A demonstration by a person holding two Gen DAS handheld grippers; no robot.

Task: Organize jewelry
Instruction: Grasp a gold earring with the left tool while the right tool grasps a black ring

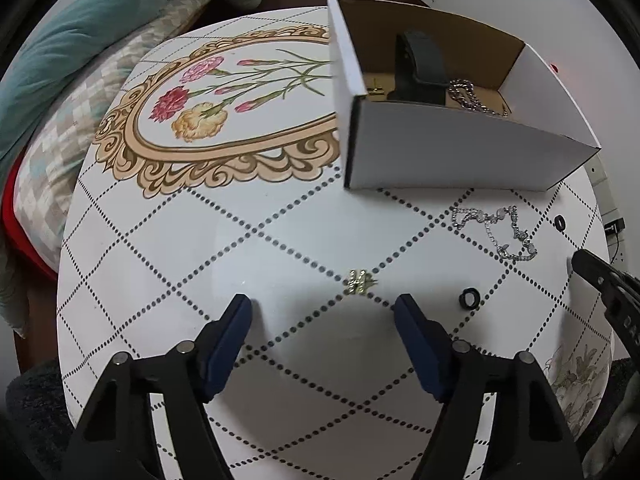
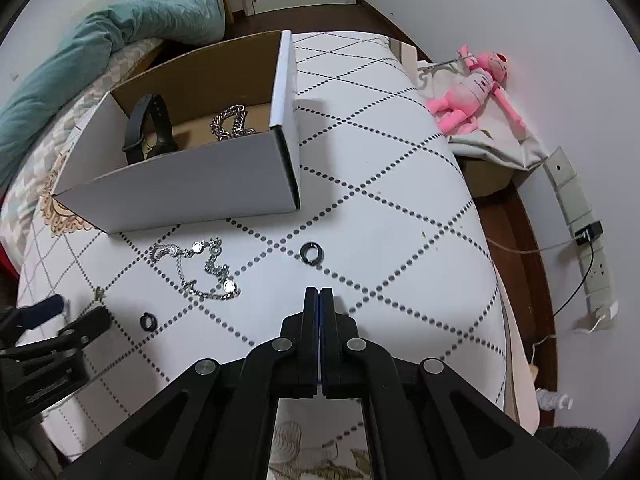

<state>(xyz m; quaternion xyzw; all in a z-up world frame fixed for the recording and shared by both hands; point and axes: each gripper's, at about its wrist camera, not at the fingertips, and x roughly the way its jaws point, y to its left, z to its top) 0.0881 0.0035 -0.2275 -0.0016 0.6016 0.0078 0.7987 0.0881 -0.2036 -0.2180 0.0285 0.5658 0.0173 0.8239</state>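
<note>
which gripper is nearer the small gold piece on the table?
Left. The left gripper is open just short of the gold piece; the right gripper, shut with nothing visible in it, sits beyond the near black ring.

The open box [image 2: 192, 184] blocks the bench's [image 2: 400, 200] far edge. In front of it a chain [image 2: 200, 268], two black rings [image 2: 310, 253] and a gold charm [image 1: 361, 281] dot the middle. The bench's right side lies bare.
</note>
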